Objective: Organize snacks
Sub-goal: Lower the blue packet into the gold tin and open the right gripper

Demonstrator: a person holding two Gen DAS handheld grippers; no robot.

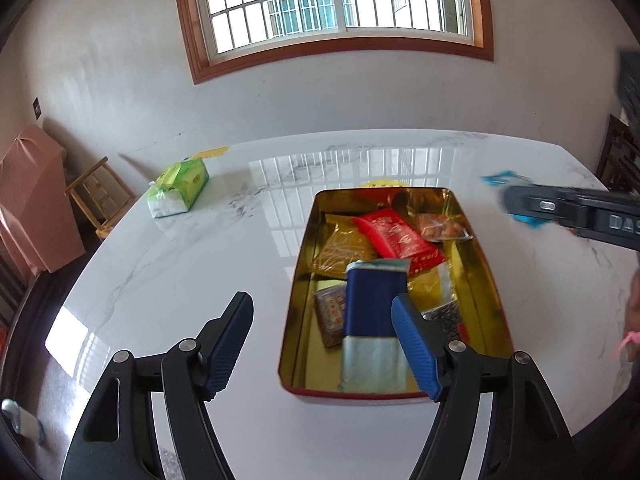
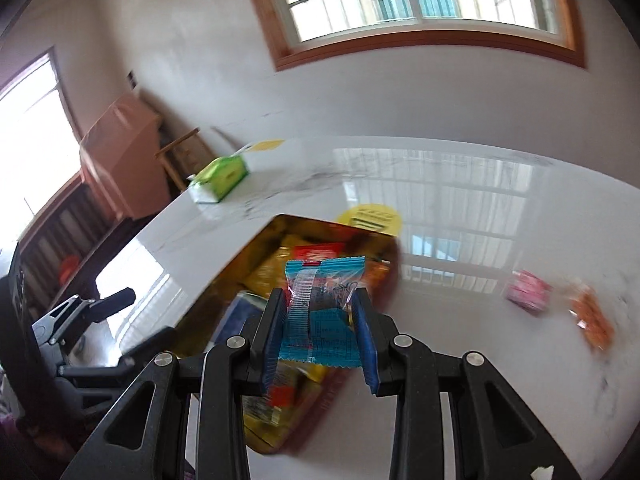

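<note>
An open tin [image 1: 486, 264] with a gold inside stands on the white marble table and holds several snack packets. Among them are a red one [image 1: 396, 236], a gold one [image 1: 344, 248] and a dark blue packet [image 1: 370, 304] lying near the front. My left gripper [image 1: 322, 302] hangs open over the tin's near left edge, its right pad beside the dark blue packet and its left pad well clear. My right gripper [image 2: 320, 296] is shut on a light blue packet [image 2: 324, 280], held above the tin [image 2: 240, 264]. Blurred, it enters the left wrist view as the right gripper [image 1: 516, 204].
A pink packet [image 2: 528, 286] and an orange packet [image 2: 592, 318] lie on the table right of the tin. A green tissue pack [image 1: 180, 188] sits at the far left corner. A round yellow sticker [image 2: 372, 218] lies behind the tin. A wooden chair [image 1: 100, 196] stands beyond the table.
</note>
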